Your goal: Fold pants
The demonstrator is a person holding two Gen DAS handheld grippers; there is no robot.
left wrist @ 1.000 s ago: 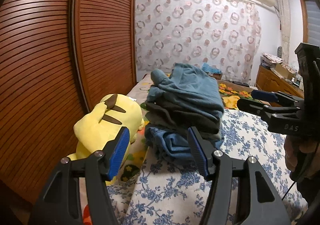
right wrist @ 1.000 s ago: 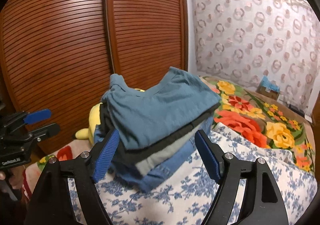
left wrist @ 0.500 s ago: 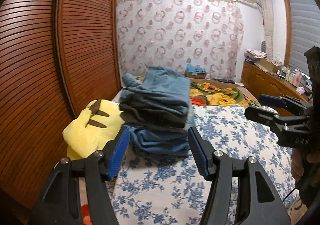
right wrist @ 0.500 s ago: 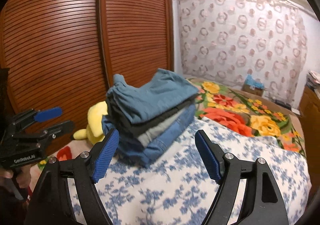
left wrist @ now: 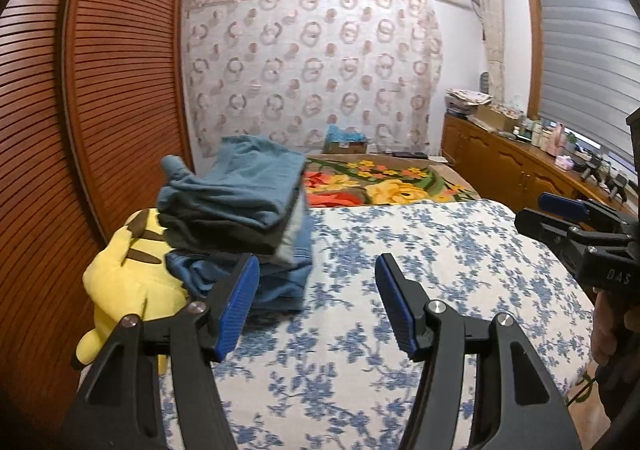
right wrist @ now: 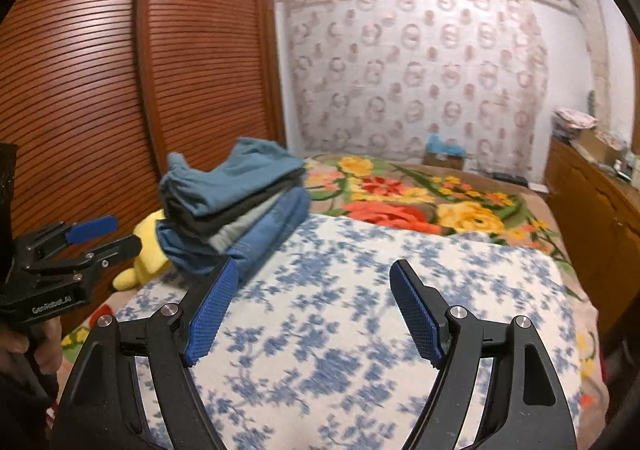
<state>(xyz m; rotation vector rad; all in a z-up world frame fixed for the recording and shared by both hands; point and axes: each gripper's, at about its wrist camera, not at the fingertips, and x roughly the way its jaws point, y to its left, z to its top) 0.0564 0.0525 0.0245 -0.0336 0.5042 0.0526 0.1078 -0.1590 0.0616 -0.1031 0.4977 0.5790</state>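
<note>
A stack of folded pants (left wrist: 240, 217) (right wrist: 236, 205), teal on top, then dark grey, pale grey and blue denim, sits at the left side of the bed. My left gripper (left wrist: 316, 302) hovers open over the blue-flowered sheet (left wrist: 400, 290), just right of the stack, with nothing between its fingers. My right gripper (right wrist: 310, 308) is also open and empty above the same sheet (right wrist: 360, 270), with the stack off to its left. Each gripper shows at the edge of the other's view, the right gripper (left wrist: 560, 219) at the right and the left gripper (right wrist: 92, 236) at the left.
A yellow plush toy (left wrist: 124, 270) lies against the stack by the slatted wooden wardrobe doors (left wrist: 100, 89). A floral blanket (right wrist: 420, 201) covers the far end of the bed. A wooden cabinet (left wrist: 512, 165) with clutter runs along the right wall. A patterned curtain (left wrist: 312, 69) hangs behind.
Both grippers have pulled back and swung right, away from the stack, which now sits to the left of their fingers instead of between them. The stack stays in place.
</note>
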